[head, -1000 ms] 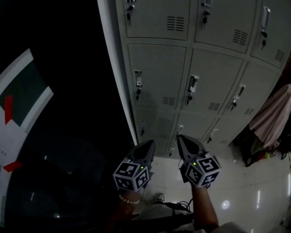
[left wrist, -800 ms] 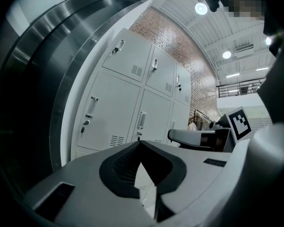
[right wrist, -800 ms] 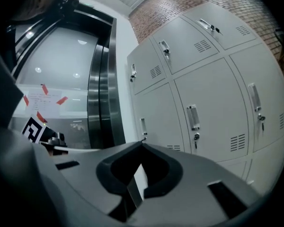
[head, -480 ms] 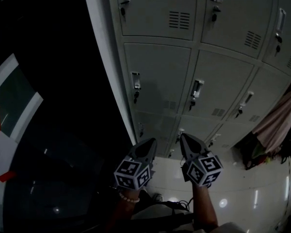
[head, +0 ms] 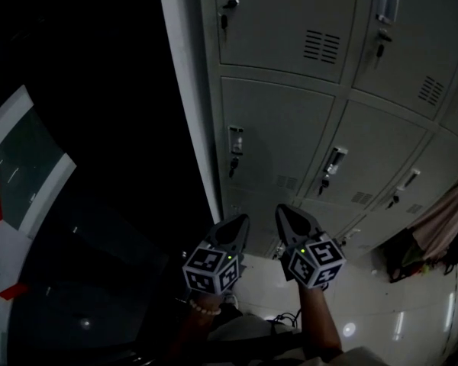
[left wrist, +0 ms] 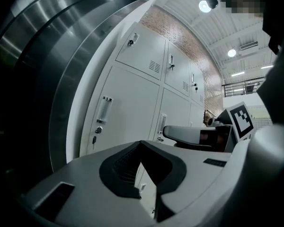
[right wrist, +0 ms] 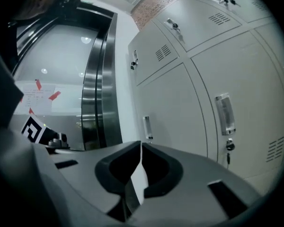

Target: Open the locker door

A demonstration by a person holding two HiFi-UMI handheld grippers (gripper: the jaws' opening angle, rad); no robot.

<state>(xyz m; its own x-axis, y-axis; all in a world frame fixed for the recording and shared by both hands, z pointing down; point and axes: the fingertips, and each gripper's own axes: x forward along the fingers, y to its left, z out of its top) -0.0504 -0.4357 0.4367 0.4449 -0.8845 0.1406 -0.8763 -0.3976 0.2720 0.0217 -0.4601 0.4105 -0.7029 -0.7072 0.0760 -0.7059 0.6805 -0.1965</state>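
Two grippers hung low in front of the bank of grey lockers (head: 282, 21), one in each of our hands. Our left gripper (head: 241, 221) (left wrist: 141, 144) pointed at the bank's bottom row, and its jaws were together at the tips with nothing between them. Our right gripper (head: 282, 210) (right wrist: 141, 145) sat just beside it, aimed at the same bottom row. Its jaws were opening, with a thin slit between them and nothing in it. Neither gripper touched the lockers.

All the doors we could see were shut. The locker door (head: 278, 128) at the left end of the bank's middle row stood above the left gripper. Its handle (head: 235, 139) was near its left edge, and a key (head: 231, 166) hung below the handle.

Left of the bank we saw a steel panel (left wrist: 42, 46), and further left a white board (head: 19, 204) with red tape. Right of the bank, a pale cloth (head: 446, 219) hung near the shiny floor (head: 382, 303).
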